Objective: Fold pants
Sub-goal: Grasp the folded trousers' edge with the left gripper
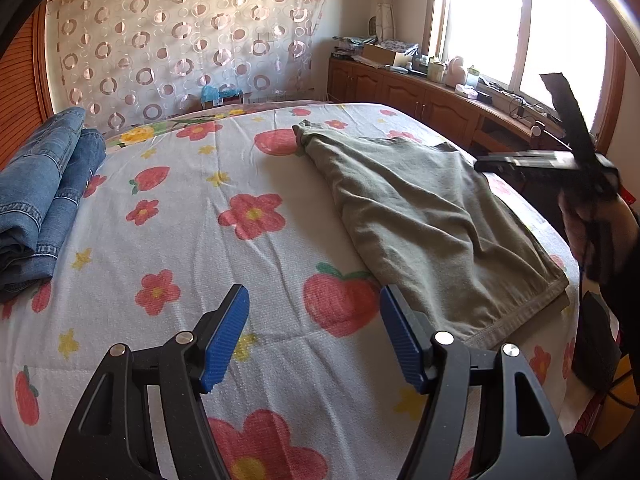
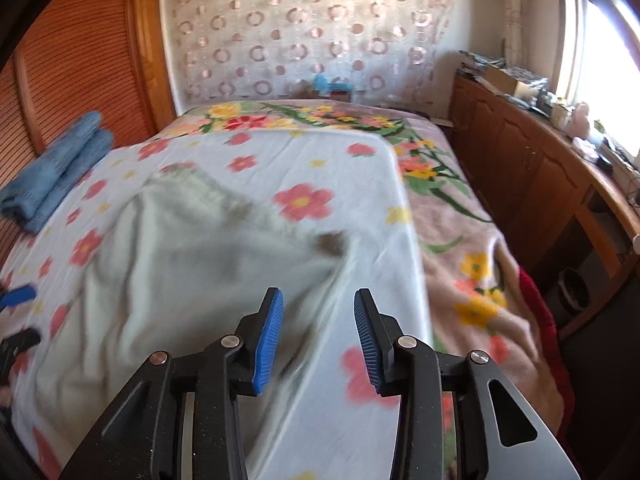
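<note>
Grey-green pants [image 1: 432,216] lie flat on the flowered sheet [image 1: 248,248], right of the bed's middle, with a hem near the front edge. My left gripper [image 1: 314,292] hovers open over bare sheet just left of that hem, nothing between its blue pads. In the right wrist view the pants [image 2: 180,256] look blurred, and their near edge runs under my right gripper [image 2: 318,296]. That gripper is open, its pads not pressing on the cloth. A hand [image 1: 592,224] holds the right gripper's body at the right edge of the left wrist view.
Folded blue jeans [image 1: 44,196] sit at the bed's left side, next to a slatted wooden door [image 2: 72,60]. A wooden cabinet [image 2: 520,176] topped with clutter runs along the right wall under the window. A patterned curtain hangs behind the bed.
</note>
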Action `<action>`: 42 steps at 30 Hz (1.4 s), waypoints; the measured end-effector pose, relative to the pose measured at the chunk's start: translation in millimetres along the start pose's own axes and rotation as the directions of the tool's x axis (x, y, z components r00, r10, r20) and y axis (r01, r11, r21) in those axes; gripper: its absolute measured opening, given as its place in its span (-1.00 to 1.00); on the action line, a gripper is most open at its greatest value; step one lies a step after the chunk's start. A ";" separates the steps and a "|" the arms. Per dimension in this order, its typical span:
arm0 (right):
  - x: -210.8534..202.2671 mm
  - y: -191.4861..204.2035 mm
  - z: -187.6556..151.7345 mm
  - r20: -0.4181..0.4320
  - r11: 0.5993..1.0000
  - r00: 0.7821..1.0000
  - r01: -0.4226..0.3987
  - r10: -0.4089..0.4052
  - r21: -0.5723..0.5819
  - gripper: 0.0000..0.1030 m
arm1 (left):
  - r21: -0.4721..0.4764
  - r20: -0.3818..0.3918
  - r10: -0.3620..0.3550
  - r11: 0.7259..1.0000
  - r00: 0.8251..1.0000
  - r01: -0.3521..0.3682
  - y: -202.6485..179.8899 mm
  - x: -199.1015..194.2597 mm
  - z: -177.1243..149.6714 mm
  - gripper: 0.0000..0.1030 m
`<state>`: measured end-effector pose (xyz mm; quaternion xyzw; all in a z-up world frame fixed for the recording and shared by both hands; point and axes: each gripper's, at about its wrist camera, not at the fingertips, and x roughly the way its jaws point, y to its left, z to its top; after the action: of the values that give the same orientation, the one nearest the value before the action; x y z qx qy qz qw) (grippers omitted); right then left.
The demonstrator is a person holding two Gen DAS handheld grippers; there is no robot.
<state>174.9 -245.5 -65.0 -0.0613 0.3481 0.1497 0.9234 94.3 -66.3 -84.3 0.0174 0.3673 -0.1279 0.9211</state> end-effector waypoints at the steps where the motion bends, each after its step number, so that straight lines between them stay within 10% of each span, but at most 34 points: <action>1: -3.4 5.3 -7.7 -0.002 1.000 1.000 -0.022 0.022 -0.009 -0.25 | 0.001 -0.001 0.000 1.000 1.000 0.000 0.2 -0.1 -0.2 0.34; 16: -9.5 25.2 -51.9 -0.005 0.997 1.000 -0.027 0.027 -0.068 -0.12 | 0.031 -0.017 0.009 0.999 1.000 -0.008 -2.7 1.2 -2.9 0.34; 42: -81.3 43.0 -100.9 0.034 0.995 0.996 -0.088 0.086 0.048 -0.12 | 0.202 -0.103 -0.182 0.959 0.978 0.200 -44.7 -28.5 -32.3 -0.01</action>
<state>40.1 -245.7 -87.3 -0.0207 0.3394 0.1820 0.9226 41.5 -99.1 -85.7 0.0848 0.3898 -0.2537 0.8812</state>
